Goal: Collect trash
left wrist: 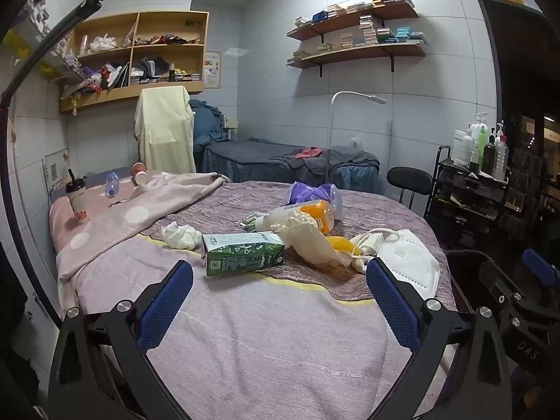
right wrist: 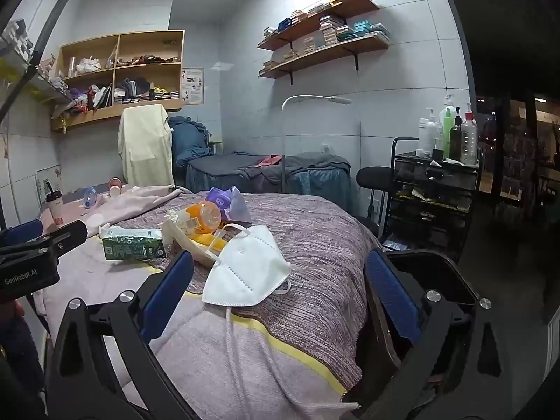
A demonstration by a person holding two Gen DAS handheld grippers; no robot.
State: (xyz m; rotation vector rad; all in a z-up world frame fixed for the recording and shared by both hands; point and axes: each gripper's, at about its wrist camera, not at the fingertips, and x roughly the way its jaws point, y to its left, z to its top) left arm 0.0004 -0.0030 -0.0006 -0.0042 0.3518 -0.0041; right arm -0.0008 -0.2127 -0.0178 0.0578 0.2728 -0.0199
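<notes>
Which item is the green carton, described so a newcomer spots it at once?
Start at the bed with the mauve cover. In the litter heap across its middle, the green carton lies on its side at the heap's left end, beside crumpled tissue. It is the only boxy, green-printed piece.

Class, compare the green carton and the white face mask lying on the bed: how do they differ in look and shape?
The green carton is a printed, box-shaped pack lying on its side; the white face mask is plain, soft and folded flat. The carton has hard edges, while the mask trails loose cords. The carton lies left of the mask. Both rest untouched on the bed cover.
</notes>
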